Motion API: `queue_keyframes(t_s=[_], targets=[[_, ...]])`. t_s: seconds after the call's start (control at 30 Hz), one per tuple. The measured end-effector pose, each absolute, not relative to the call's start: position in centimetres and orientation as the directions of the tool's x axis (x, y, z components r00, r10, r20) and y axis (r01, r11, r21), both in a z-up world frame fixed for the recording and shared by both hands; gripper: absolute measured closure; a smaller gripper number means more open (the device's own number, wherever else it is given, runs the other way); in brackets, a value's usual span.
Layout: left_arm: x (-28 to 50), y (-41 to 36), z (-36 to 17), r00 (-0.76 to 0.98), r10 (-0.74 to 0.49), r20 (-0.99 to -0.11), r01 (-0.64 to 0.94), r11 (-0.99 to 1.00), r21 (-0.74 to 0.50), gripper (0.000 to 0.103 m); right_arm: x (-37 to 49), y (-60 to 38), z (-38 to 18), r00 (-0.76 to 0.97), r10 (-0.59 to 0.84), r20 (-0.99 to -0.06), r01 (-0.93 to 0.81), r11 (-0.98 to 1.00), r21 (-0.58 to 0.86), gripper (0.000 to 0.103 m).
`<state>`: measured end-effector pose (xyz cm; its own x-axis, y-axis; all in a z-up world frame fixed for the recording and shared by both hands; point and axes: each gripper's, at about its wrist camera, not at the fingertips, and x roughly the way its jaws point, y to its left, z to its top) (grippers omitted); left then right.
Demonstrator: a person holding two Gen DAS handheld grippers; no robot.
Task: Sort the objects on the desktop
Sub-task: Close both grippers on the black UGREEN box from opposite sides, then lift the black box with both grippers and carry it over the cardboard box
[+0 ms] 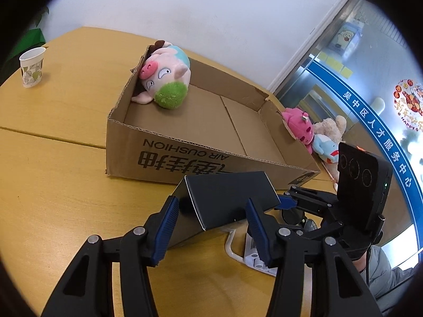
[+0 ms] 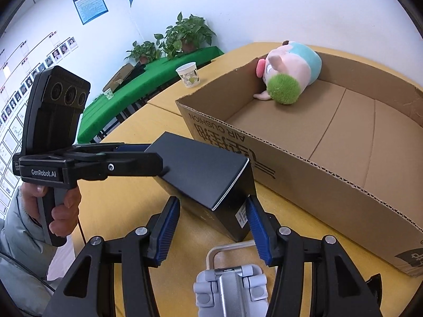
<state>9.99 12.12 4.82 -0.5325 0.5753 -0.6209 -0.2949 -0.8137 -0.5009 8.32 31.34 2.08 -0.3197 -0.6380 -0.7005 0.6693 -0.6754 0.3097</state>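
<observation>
Black box (image 1: 227, 200) tilted between both tongs | left gripper (image 1: 211, 224) open | right gripper (image 2: 211, 224) open, neither clamping

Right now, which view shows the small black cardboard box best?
Right wrist: the small black cardboard box shows its top, side and barcode label, both grippers flanking it. Left wrist shows the box from its end, lower part hidden behind fingers.

Paper cup (image 1: 31, 66) with leaf print, upright on wooden table (image 1: 66, 121), well apart from other items. Potted plants (image 2: 185, 35) on green-covered bench (image 2: 148, 79) against white wall. Blue-framed notice (image 2: 90, 4) and portrait photos (image 2: 39, 68) mounted on wall. Glass partition (image 1: 375, 84) with blue lettered band.
</observation>
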Motion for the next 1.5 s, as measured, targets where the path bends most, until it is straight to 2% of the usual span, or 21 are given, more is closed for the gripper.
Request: queue_keyframes(t_s=[0.33,0.5,0.57,0.63,0.7,0.8,0.97,1.03,1.13,1.17,1.2,1.23,1.4,1.5], targets=[[10.0,12.1,5.2,-0.525,0.602,-0.601,-0.305,-0.793,-0.527,0.052,8.0,33.5,3.1,-0.281,-0.743,-0.607,0.638,-0.617,0.461,0.051],[11.2,12.7,6.8,-0.559,0.603,-0.568,-0.376,-0.796,-0.475,0.052,8.4,33.8,4.3,-0.303,-0.762,-0.573,0.652,-0.604,0.459,0.041],[11.6,13.0,7.0,-0.513,0.669,-0.539,-0.434,-0.743,-0.51,0.053,9.0,33.8,5.2,-0.29,-0.796,-0.532,0.681,-0.562,0.47,0.041],[12.2,13.1,7.1,-0.518,0.657,-0.547,-0.447,-0.753,-0.482,0.056,10.0,33.4,6.0,-0.28,-0.819,-0.501,0.721,-0.524,0.454,0.045],[12.7,13.3,7.0,-0.53,0.624,-0.574,-0.431,-0.781,-0.452,0.056,10.7,32.8,6.1,-0.275,-0.798,-0.536,0.746,-0.528,0.405,0.044],[12.7,12.3,6.6,-0.537,0.628,-0.564,-0.392,-0.777,-0.493,0.056,10.7,32.8,4.8,-0.275,-0.772,-0.573,0.719,-0.561,0.411,0.044],[10.5,11.1,6.4,-0.544,0.625,-0.56,-0.299,-0.768,-0.566,0.053,8.8,35.1,4.4,-0.299,-0.801,-0.518,0.628,-0.574,0.525,0.043],[9.1,11.0,6.0,-0.519,0.616,-0.592,-0.245,-0.771,-0.588,0.053,7.9,35.7,4.6,-0.305,-0.81,-0.5,0.599,-0.572,0.561,0.041],[8.0,11.6,5.5,-0.477,0.612,-0.631,-0.216,-0.778,-0.59,0.055,6.0,35.5,3.9,-0.304,-0.789,-0.534,0.539,-0.605,0.587,0.041],[7.9,11.9,5.4,-0.468,0.608,-0.641,-0.218,-0.783,-0.583,0.055,5.3,35.2,3.2,-0.295,-0.777,-0.556,0.513,-0.619,0.594,0.044],[8.0,12.2,5.3,-0.461,0.601,-0.654,-0.218,-0.79,-0.573,0.055,4.8,35.1,2.6,-0.281,-0.775,-0.566,0.494,-0.622,0.607,0.061],[8.1,12.4,5.3,-0.463,0.585,-0.666,-0.217,-0.804,-0.554,0.056,4.5,35.0,2.2,-0.265,-0.777,-0.571,0.485,-0.619,0.618,0.068],[10.3,12.0,5.9,-0.518,0.581,-0.628,-0.267,-0.808,-0.526,0.056,5.6,33.9,3.0,-0.273,-0.744,-0.61,0.545,-0.642,0.539,0.07],[11.9,12.0,6.9,-0.577,0.578,-0.577,-0.32,-0.81,-0.491,0.056,6.8,33.8,3.9,-0.309,-0.744,-0.593,0.587,-0.639,0.497,0.07]])
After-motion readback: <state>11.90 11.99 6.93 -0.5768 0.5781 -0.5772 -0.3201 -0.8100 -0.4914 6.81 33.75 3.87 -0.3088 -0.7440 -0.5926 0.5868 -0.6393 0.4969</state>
